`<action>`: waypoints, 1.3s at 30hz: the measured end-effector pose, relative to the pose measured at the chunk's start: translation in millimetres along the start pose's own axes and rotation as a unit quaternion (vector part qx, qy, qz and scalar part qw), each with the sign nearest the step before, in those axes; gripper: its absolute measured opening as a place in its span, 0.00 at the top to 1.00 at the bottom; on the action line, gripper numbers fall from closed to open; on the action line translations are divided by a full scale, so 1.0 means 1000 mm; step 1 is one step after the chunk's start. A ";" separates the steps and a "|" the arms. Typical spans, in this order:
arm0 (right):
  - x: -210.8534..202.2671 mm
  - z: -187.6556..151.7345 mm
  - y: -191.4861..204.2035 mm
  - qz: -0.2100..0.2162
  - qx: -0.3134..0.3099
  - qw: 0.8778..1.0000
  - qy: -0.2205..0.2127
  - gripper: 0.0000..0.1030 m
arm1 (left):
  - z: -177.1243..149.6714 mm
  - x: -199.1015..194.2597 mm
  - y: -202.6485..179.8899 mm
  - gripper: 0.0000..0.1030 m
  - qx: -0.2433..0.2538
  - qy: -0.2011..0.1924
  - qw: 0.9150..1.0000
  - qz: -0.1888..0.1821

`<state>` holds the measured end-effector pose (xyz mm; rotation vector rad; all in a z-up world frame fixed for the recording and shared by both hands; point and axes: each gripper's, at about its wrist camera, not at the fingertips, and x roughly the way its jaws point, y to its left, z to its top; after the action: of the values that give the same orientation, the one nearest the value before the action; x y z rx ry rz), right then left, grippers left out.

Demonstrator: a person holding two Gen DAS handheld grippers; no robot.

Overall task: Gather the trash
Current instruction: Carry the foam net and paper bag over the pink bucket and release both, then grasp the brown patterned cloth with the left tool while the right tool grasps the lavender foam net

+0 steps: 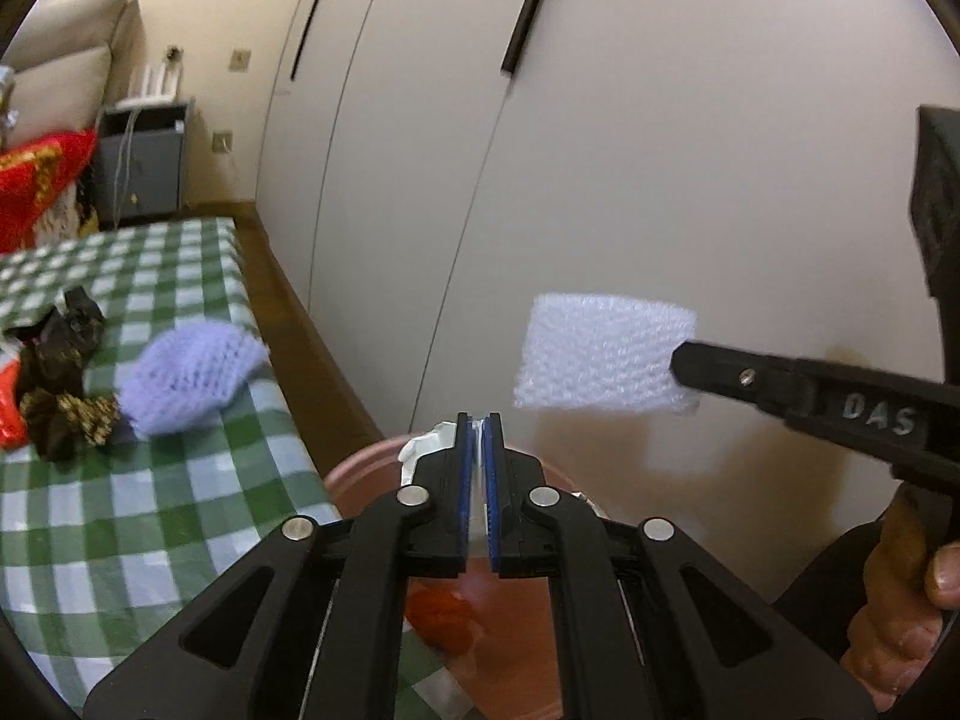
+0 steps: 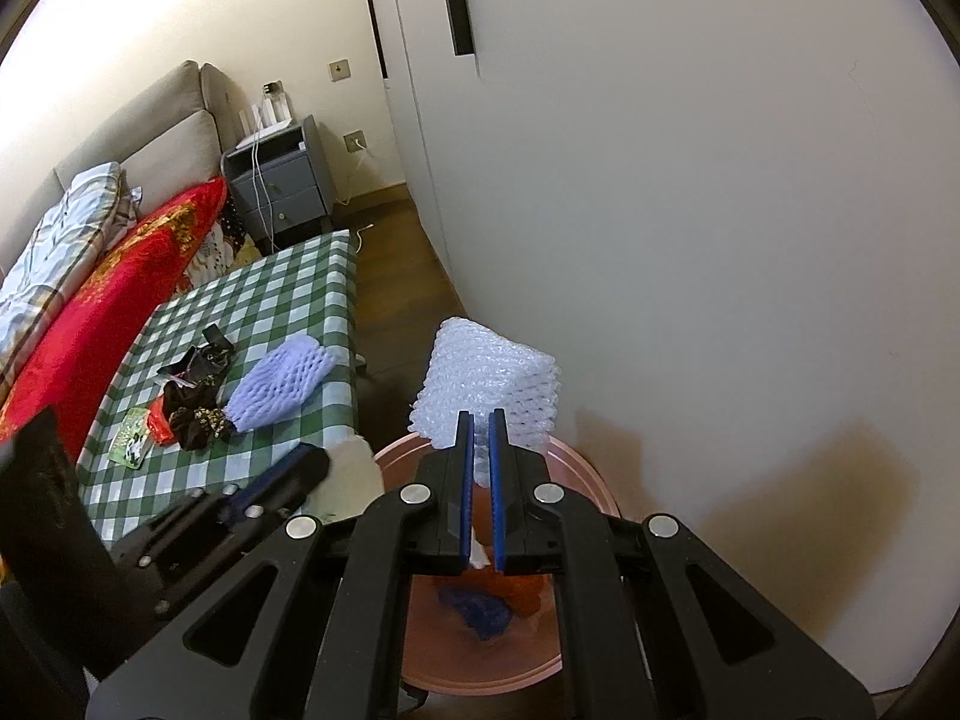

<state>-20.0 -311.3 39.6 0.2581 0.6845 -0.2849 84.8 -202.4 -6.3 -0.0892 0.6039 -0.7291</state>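
My right gripper [image 2: 480,417] is shut on a white foam net sheet [image 2: 489,384] and holds it above the pink bin [image 2: 576,468]; the sheet also shows in the left wrist view [image 1: 600,354]. My left gripper [image 1: 479,420] is shut on a white crumpled paper [image 1: 429,447] over the pink bin's rim [image 1: 360,474]. The bin holds red and blue scraps [image 2: 480,606]. On the green checked table [image 2: 270,300] lie a purple foam net [image 2: 282,381], dark wrappers [image 2: 192,384], a red wrapper [image 2: 159,423] and a green packet [image 2: 132,444].
White wardrobe doors [image 2: 690,210] rise right behind the bin. A bed with a red blanket [image 2: 102,312] lies left of the table, with a grey nightstand [image 2: 282,186] beyond it. Brown floor [image 2: 396,276] runs between the table and the wardrobe.
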 end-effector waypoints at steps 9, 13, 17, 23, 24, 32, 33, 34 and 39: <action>0.007 -0.001 0.000 -0.011 0.003 1.000 0.004 0.70 | -0.004 -0.009 0.028 0.86 -0.042 0.004 0.999 0.019; 0.005 -0.003 0.004 -0.012 -0.006 1.000 0.001 0.70 | -0.006 -0.018 0.035 0.86 -0.048 0.001 0.998 0.029; 0.001 -0.005 0.009 0.003 -0.014 1.000 -0.011 0.70 | -0.007 -0.029 0.043 0.86 -0.051 -0.008 0.998 0.042; -0.002 -0.005 0.021 0.030 -0.024 0.999 -0.031 0.70 | -0.008 -0.048 0.065 0.86 -0.067 -0.021 0.995 0.069; -0.001 -0.004 0.023 0.034 -0.024 0.999 -0.031 0.70 | -0.009 -0.050 0.070 0.86 -0.072 -0.023 0.994 0.076; 0.017 -0.001 0.055 0.077 -0.035 0.996 -0.039 0.70 | -0.011 -0.068 0.106 0.86 -0.100 -0.038 0.985 0.137; 0.020 0.000 0.060 0.084 -0.037 0.995 -0.039 0.70 | -0.012 -0.069 0.111 0.86 -0.104 -0.039 0.983 0.147; 0.022 0.001 0.064 0.087 -0.039 0.995 -0.040 0.70 | -0.012 -0.071 0.115 0.86 -0.107 -0.040 0.981 0.154; 0.042 0.002 0.092 0.113 -0.047 0.992 -0.035 0.70 | -0.015 -0.078 0.135 0.86 -0.122 -0.045 0.973 0.189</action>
<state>43.7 -233.9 26.8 0.2328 0.5924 -0.0456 111.7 -48.0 -19.0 -0.2265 0.6001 -0.2777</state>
